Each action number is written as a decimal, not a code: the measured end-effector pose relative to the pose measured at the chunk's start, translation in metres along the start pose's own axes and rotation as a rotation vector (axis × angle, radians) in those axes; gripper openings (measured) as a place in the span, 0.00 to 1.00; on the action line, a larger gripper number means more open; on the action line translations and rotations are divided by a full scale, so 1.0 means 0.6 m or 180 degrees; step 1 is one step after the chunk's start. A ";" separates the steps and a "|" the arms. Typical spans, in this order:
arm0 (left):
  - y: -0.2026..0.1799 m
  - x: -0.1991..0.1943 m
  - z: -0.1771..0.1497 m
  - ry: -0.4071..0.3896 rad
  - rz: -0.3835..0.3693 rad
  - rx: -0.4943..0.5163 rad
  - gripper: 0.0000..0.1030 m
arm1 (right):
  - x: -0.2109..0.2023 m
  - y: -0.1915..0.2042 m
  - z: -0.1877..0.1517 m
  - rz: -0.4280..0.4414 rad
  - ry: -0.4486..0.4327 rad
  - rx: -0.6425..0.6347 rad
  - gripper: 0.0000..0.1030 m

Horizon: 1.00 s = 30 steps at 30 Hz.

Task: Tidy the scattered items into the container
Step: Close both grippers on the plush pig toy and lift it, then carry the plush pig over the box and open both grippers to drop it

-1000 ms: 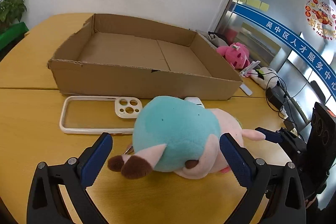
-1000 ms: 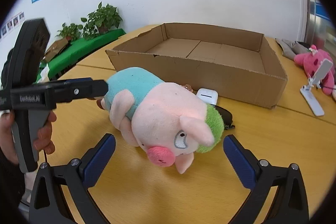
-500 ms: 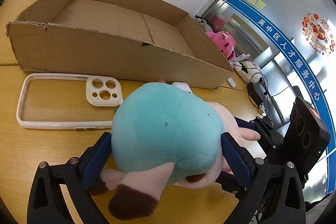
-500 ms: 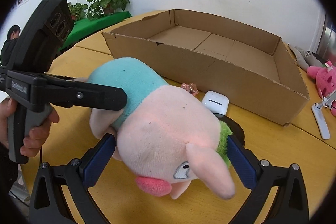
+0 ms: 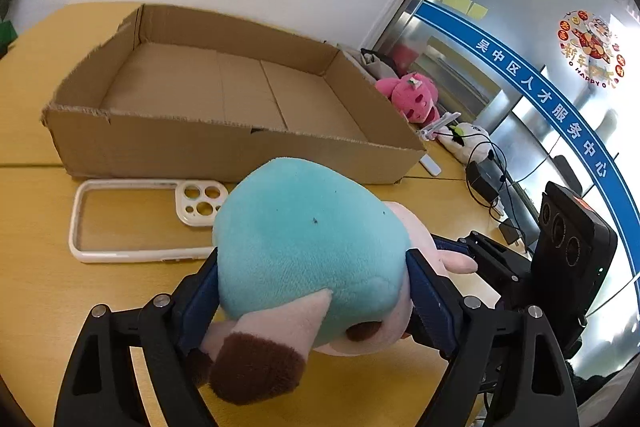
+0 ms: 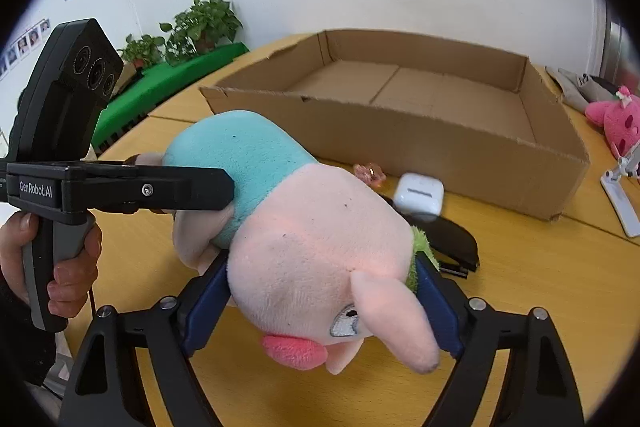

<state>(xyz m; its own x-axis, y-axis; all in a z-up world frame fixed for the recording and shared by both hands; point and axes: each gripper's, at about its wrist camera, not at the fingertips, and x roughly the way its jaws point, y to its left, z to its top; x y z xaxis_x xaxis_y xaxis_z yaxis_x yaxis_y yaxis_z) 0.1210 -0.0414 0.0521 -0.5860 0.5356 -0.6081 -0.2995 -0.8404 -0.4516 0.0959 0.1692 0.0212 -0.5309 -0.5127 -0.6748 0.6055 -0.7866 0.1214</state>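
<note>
A plush pig with a teal body and pink head is held by both grippers above the wooden table. My left gripper is shut on its teal rear end. My right gripper is shut on its pink head. The open cardboard box stands just behind, also in the right wrist view, with nothing seen inside. A clear phone case lies in front of the box. A white earbud case, a small pink item and a black object lie by the box's front wall.
A pink plush toy, a white phone stand and cables lie right of the box. Potted plants stand on a green surface beyond the table's left edge.
Both grippers have closed on the plush pig, left on the teal rear, right on the head. The pig has come up off the table.
</note>
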 end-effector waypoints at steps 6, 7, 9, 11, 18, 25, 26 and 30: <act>-0.029 -0.061 0.059 -0.0315 -0.0049 0.0179 0.86 | -0.058 0.022 0.054 -0.0033 -0.0333 -0.0168 0.83; -0.033 -0.068 0.072 -0.0362 -0.0057 0.0203 0.86 | -0.067 0.024 0.065 -0.0054 -0.0379 -0.0201 0.83; -0.044 -0.082 0.104 -0.0460 -0.0070 0.0277 0.86 | -0.086 0.022 0.092 -0.0098 -0.0472 -0.0260 0.83; -0.053 -0.094 0.133 -0.0544 -0.0070 0.0343 0.86 | -0.103 0.021 0.125 -0.0140 -0.0549 -0.0312 0.83; -0.073 -0.146 0.265 -0.0863 0.0021 0.0557 0.86 | -0.147 0.017 0.250 -0.0233 -0.0835 -0.0545 0.82; -0.079 -0.169 0.432 -0.1085 0.0473 0.0831 0.86 | -0.132 0.000 0.421 -0.0080 -0.0885 -0.0700 0.81; -0.076 -0.167 0.451 -0.1084 0.0517 0.0843 0.86 | -0.123 -0.007 0.449 -0.0023 -0.0862 -0.0685 0.80; -0.042 -0.138 0.540 -0.0973 0.0653 0.0827 0.86 | -0.074 -0.032 0.546 -0.0021 -0.0769 -0.0744 0.77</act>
<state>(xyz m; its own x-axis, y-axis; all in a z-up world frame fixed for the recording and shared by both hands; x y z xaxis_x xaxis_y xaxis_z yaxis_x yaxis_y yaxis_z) -0.0667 -0.0914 0.3253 -0.8367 0.3397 -0.4296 -0.3103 -0.9404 -0.1393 -0.0861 0.0945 0.2873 -0.6435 -0.5967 -0.4794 0.7064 -0.7042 -0.0716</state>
